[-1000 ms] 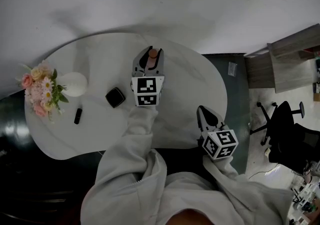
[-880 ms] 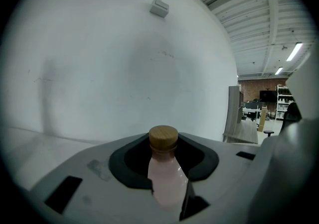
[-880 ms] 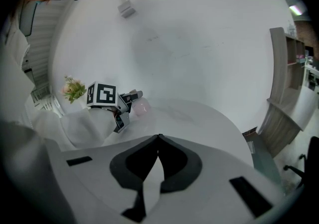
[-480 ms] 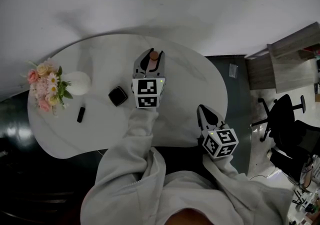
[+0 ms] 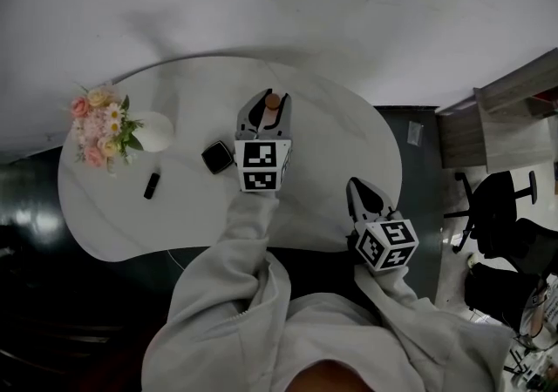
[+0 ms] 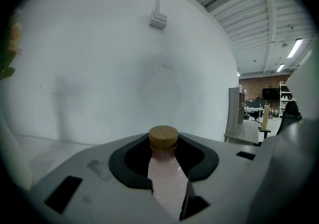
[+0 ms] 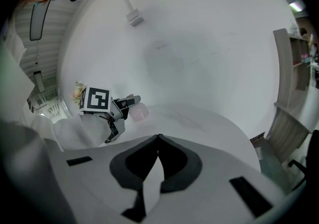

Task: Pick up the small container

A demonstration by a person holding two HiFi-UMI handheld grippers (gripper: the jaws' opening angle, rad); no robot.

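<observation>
- pink flowers (image 5: 103, 120) in a white vase (image 5: 157, 131), 10 o'clock on the counter (image 5: 340, 133)
- black square thing (image 5: 218, 157) mid-counter
- slim black stick (image 5: 152, 185) at 8
- office chair (image 5: 493, 207) off at 3

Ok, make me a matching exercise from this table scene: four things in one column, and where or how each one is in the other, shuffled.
Things
1. pink bottle
2. flower vase
3. black square object
4. right tongs

Place or state
A. shut, holding nothing
B. at the far left of the table
C. gripped in the left tongs
D. lying on the table just left of the left tongs

Pairs: 1-C, 2-B, 3-D, 4-A
</observation>
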